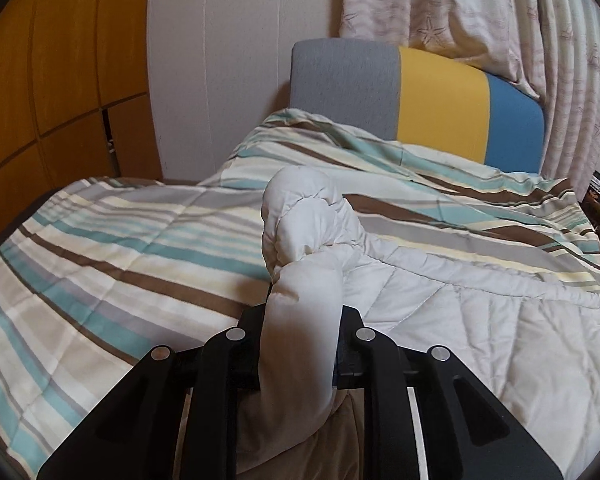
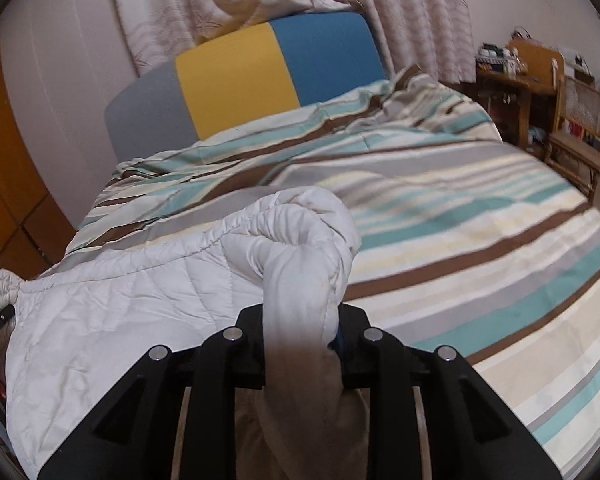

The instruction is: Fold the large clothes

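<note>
Pale quilted jacket (image 1: 440, 320) – soft matt cloth, stitched, puffy. Striped duvet (image 1: 120, 248) – smooth cotton-look fabric. Left tool (image 1: 298, 344) & right tool (image 2: 300, 340): matt black plastic w/ shiny metal pins. Headboard (image 2: 236, 80) matt woven fabric.

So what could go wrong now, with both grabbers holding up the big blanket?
1. The left gripper and right gripper each pinch only a bunched corner of the quilt; the puffy fabric might slip out.
2. Most of the quilt lies spread over the bed, so its weight could drag on the lifted white edge and make the fold crooked.
3. The far end is rumpled against the headboard and may stay wrinkled inside the fold.
</note>
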Tool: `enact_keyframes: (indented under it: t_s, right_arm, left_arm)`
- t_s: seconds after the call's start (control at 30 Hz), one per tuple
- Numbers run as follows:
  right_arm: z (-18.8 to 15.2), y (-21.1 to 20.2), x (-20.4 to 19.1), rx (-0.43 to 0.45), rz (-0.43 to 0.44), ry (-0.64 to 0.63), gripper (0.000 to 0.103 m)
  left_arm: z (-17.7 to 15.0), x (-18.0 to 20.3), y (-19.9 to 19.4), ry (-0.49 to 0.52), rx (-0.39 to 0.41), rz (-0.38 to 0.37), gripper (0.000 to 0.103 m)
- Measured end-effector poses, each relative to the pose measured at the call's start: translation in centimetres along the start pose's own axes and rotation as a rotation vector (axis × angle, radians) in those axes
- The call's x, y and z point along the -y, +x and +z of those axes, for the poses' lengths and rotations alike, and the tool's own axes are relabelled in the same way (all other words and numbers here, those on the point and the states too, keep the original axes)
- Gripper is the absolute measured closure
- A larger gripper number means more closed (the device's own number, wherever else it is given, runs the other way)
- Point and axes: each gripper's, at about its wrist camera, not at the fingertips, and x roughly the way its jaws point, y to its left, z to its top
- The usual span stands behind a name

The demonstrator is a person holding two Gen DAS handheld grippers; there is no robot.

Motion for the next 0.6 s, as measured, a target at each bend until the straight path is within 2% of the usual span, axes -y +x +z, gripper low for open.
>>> enact_keyframes:
  t_s: [0.23,0.6]
  right_arm:
    - [-0.3,2.1,0.5,-0.031,-0.028,0.004,0.071]
    - [-1.2,5.6,-0.4,-0.142,-0.106,-0.045,0.058]
  left_arm:
    - [-0.6,0.5,2.0,0.009,-0.031,0.048,0.08]
    - [-1.9,2.0,6.4,0.081,-0.159,0.13,0.072]
